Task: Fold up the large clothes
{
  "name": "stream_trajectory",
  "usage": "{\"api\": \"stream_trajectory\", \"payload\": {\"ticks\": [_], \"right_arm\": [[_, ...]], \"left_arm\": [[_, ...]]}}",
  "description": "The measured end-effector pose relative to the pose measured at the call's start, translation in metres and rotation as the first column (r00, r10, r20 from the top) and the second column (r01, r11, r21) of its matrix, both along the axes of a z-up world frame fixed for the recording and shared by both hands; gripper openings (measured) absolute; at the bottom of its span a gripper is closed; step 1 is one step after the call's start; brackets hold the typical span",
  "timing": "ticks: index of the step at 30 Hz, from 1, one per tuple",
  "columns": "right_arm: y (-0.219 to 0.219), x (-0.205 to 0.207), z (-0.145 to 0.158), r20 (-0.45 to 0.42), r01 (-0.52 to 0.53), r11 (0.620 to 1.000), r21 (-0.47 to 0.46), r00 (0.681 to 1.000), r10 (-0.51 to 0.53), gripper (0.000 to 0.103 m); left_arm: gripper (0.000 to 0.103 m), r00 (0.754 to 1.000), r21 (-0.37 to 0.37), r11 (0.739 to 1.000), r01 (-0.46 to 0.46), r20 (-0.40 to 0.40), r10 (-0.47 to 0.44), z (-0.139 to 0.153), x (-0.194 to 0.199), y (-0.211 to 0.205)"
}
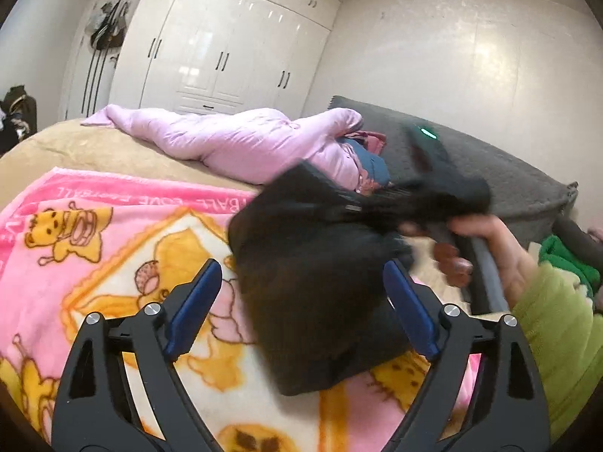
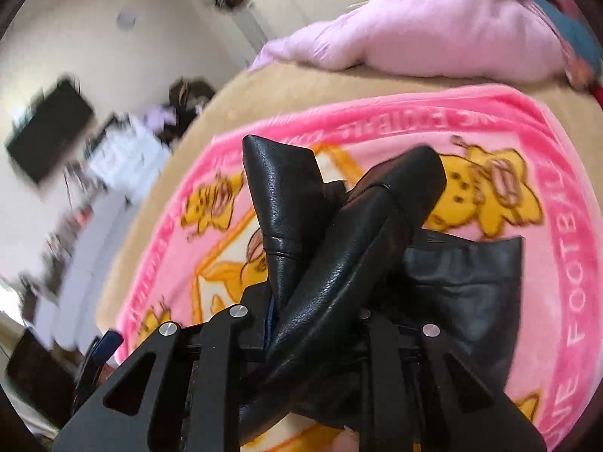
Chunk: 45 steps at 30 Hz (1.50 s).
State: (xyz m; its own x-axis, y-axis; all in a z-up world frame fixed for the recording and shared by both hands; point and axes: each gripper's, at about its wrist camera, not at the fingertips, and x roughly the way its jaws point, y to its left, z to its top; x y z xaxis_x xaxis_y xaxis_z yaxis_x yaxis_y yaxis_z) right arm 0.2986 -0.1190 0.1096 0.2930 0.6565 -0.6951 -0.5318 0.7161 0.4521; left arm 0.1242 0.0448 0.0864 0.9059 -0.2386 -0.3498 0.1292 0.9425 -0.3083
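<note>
The black leather garment (image 2: 339, 248) lay bunched on the pink cartoon-print blanket (image 1: 94, 233) spread over the near part of the tan bed (image 1: 94, 143). One end of it was lifted off the blanket. The right gripper (image 2: 301, 320) was clamped together on a thick fold of that leather, which stood up between its arms in two stiff peaks. The left gripper (image 1: 301, 293) stood with its blue-padded jaws wide apart on either side of the dark bulk, its pads not pressing on anything.

To my eye the step in hand was gathering a fold and carrying it across. Stiff leather would hold a crease badly if dragged, so I judged it best to lift the pinched end clear, have the free gripper pin or take the opposite edge, and lay it down flat rather than let it flop.

I counted one black garment in work and two grippers. A single hand (image 1: 486, 248) in a lime-green sleeve (image 1: 554, 324) held the right tool. One pale pink quilted garment (image 1: 241, 139) lay along the far side, with one grey padded headboard (image 1: 508, 173) to the right. One white wardrobe (image 1: 226, 45) stood against the far wall.
</note>
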Motion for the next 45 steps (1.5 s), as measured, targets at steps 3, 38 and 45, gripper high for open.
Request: {"api": "stream_trajectory", "payload": {"ticks": [3, 38, 45], "right_arm": [[-0.051, 0.014, -0.013, -0.014, 0.042, 0.996, 0.073, 0.999, -0.041, 0.019], [-0.138, 0.007, -0.082, -0.025, 0.306, 0.928, 0.213, 0.951, -0.308, 0.01], [-0.15, 0.018, -0.122, -0.02, 0.406, 0.911, 0.072, 0.914, -0.405, 0.018]], "left_arm": [[0.084, 0.996, -0.039, 0.999, 0.013, -0.088, -0.016, -0.02, 0.032, 0.0], [0.094, 0.916, 0.114, 0.964, 0.239, -0.355, -0.185, -0.09, 0.133, -0.104], [0.094, 0.915, 0.198, 0.947, 0.251, -0.367, -0.166, -0.101, 0.133, -0.122]]}}
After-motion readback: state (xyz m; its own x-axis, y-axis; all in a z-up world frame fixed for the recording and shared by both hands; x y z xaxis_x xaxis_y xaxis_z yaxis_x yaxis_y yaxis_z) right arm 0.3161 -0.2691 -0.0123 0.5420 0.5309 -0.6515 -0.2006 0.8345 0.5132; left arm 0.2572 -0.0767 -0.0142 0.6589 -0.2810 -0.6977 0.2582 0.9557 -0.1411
